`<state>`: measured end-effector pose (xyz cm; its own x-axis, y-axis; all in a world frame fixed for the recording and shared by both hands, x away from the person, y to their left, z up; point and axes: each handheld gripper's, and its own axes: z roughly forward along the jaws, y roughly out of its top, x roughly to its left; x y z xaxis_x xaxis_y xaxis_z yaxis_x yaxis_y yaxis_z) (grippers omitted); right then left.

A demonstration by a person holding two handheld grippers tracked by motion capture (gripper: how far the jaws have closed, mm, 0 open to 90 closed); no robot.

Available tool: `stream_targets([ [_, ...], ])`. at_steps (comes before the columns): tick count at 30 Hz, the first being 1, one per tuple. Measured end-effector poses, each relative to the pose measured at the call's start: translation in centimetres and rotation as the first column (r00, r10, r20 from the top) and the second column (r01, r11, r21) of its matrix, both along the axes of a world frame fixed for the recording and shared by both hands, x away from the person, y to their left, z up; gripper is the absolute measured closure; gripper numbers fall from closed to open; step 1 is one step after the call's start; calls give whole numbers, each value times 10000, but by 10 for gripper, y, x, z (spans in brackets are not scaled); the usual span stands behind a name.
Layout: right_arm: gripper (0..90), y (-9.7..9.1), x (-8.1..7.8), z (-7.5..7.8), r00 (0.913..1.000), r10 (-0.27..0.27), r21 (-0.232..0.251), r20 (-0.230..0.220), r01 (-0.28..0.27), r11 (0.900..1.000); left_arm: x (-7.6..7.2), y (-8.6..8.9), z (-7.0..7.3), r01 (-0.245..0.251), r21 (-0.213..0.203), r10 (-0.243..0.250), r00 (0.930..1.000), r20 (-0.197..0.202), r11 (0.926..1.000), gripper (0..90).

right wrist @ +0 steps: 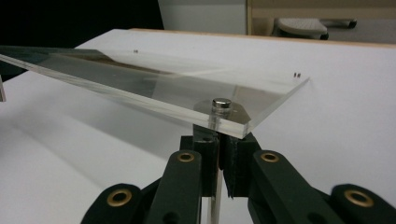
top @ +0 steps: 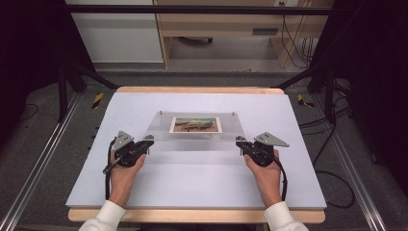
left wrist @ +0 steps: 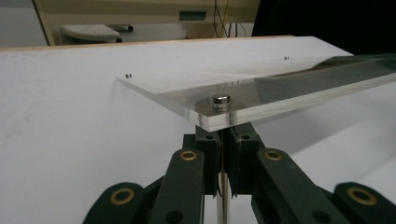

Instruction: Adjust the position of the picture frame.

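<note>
The clear frame (top: 199, 129) with its picture (top: 195, 124) sits mid-desk (top: 288, 183), near edge lifted. Each gripper, left (top: 147, 141) and right (top: 239, 142), is clamped on a leg under 1 near corner, likely sharing the weight evenly.

Both forearms reach forward side by side. The left gripper (top: 147, 142) and the right gripper (top: 239, 141) each have their fingers (left wrist: 208, 154) pressed nearly together, pointing inward toward each other.

One acrylic frame (top: 199, 126); one picture (top: 195, 124); two tongs (top: 147, 141) (top: 239, 141)
</note>
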<state>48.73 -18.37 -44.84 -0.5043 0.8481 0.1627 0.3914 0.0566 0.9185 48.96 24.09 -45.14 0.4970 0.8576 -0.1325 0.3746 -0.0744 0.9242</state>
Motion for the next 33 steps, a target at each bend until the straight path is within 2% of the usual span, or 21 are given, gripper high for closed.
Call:
stream_targets([
  [5,850,0,-3,-7,9992,77,-248,-381,-87,9997,-4,-1,-7,-2,333,16,9992,-396,9994,839],
  [7,850,0,-4,-10,9985,92,-178,-544,-102,9998,-4,-2,-9,21,416,0,9988,-493,9991,840],
  [12,850,0,-4,-14,9976,98,-239,-687,-114,9996,-4,-2,-11,100,571,-68,9984,-568,9983,840],
  [17,850,0,-5,-17,9962,59,-343,-865,-89,9994,-5,-2,-15,207,692,-151,9966,-808,9974,840],
  [33,849,4,-8,-28,9910,5,-1014,-1342,-142,9947,-6,-3,-25,316,1219,-178,9935,-1126,9920,838],
])
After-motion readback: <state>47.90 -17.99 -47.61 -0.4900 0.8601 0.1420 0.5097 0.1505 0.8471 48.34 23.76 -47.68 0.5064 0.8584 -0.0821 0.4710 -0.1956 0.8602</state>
